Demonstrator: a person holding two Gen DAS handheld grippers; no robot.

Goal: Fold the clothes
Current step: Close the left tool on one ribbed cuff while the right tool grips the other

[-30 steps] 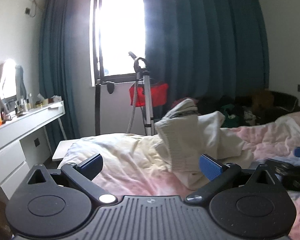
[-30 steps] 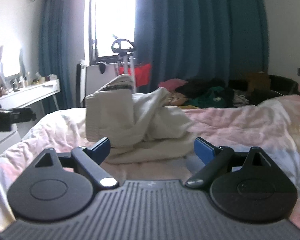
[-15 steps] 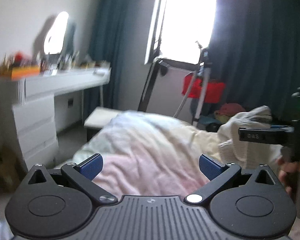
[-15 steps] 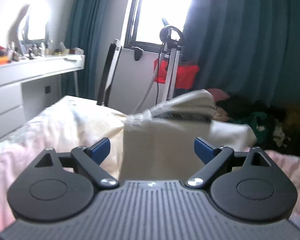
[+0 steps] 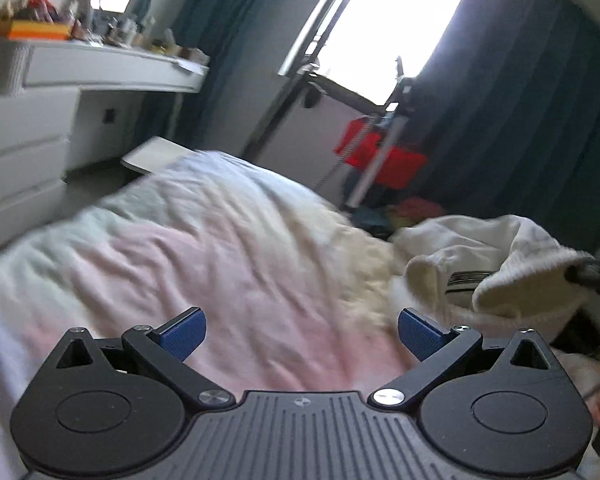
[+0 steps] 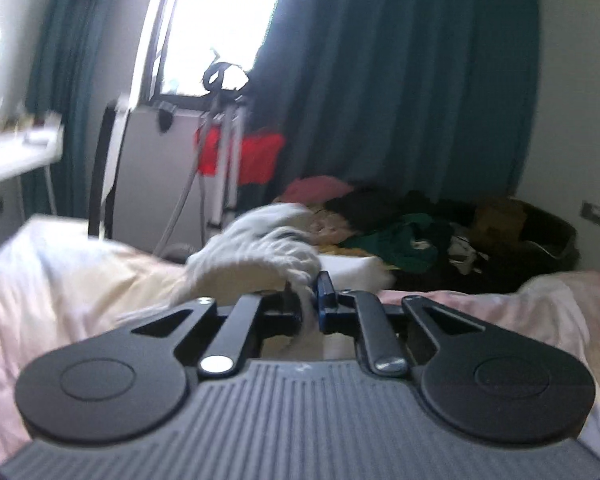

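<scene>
A cream knitted garment with a dark striped band lies bunched on the pink and cream duvet, at the right of the left wrist view. My left gripper hovers open over bare duvet, left of the garment, with nothing between its blue pads. The right gripper has its jaws closing together on a fold of the cream garment; cloth shows between the pads. That gripper's black tip shows at the garment's right end in the left wrist view, with a hand below it.
A white dresser with cluttered top stands left of the bed. A tripod with a red bag stands by the window and blue curtains. Dark and green clothes are heaped at the bed's far side.
The right gripper went from wide open to shut on the cream garment after moving up to it. My left gripper swung left, sank and rolled, staying open over the duvet.
</scene>
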